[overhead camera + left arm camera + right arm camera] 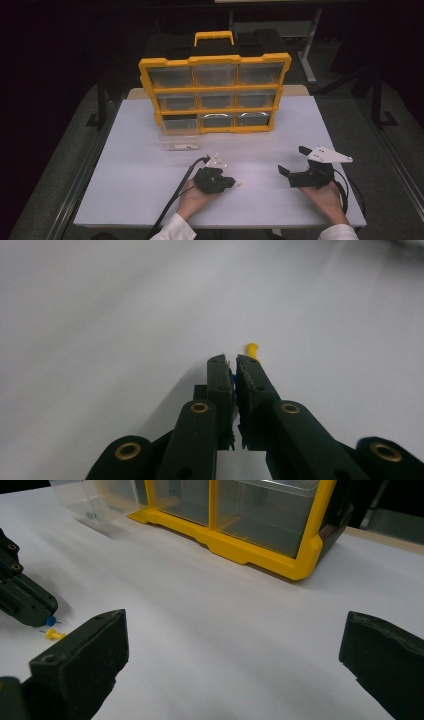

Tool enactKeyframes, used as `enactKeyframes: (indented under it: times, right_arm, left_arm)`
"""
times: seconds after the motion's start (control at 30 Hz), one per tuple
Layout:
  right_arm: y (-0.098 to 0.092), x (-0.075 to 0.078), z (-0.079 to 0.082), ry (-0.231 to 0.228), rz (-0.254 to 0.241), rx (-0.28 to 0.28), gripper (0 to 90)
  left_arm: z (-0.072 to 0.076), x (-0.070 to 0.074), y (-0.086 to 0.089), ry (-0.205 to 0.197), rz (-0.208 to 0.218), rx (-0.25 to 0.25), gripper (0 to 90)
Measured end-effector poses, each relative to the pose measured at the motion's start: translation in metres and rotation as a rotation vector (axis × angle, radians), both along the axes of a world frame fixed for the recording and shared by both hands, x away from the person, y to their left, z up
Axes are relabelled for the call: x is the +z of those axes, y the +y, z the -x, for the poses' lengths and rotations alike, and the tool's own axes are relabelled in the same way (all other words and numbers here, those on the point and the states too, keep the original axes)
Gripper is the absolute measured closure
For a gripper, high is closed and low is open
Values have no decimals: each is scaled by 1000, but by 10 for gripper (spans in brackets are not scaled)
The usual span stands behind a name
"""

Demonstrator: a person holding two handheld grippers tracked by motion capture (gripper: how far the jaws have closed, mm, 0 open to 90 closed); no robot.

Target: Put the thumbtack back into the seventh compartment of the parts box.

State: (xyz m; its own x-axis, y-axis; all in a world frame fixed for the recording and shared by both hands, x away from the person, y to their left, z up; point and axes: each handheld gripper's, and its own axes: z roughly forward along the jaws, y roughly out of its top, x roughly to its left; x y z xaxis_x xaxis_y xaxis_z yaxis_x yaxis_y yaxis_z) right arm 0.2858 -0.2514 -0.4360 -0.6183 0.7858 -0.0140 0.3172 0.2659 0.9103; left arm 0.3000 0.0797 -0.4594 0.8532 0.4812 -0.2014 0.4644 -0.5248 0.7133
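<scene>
White table (150,175), yellow drawer organizer (215,60) at back, dark room

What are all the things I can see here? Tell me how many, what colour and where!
organizer case: one, yellow frame with clear drawers, upright at the far side of the table.
pulled-out drawer: one, clear, on the table in front of the case's lower left corner.
blue pushpin: one, blue, pinched in the left gripper's tips.
yellow pushpin: one, yellow, lying on the table just past the left gripper.
table: one, white.
left gripper: one, black, shut on the blue pushpin, near the table's front.
right gripper: one, black, jaws wide open, holding nothing, front right.
hands: two, white sleeves, at the near edge.
</scene>
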Motion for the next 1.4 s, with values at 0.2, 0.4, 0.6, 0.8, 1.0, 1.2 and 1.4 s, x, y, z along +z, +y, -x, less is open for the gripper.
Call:
enactKeyframes:
  times: [0.2, 0.4, 0.6, 0.8, 1.0, 1.2, 1.4]
  right_arm:
    - [-1, 0, 0, 0, -3, 1, 0]
    - [-1, 1, 1, -1, -6, -2, 0]
    - [0, 0, 0, 1, -3, 0, 0]
    - [-1, 1, 1, 1, -5, 0, 0]
    - [-1, 1, 0, 1, -6, 1, 0]
    - [0, 1, 0, 1, -5, 1, 0]
    - [0, 0, 0, 2, -4, 1, 0]
  left_arm:
    - [1, 2, 1, 4, 5, -14, 855]
    - [1, 6, 5, -5, 21, -6, 854]
    - [1, 11, 9, -11, 31, -3, 854]
    - [1, 19, 15, -31, 31, 3, 855]
    - [-1, 27, 22, -45, 40, 16, 854]
    - [-4, 32, 29, -60, 40, 27, 853]
    - [-7, 40, 36, -78, 41, 36, 854]
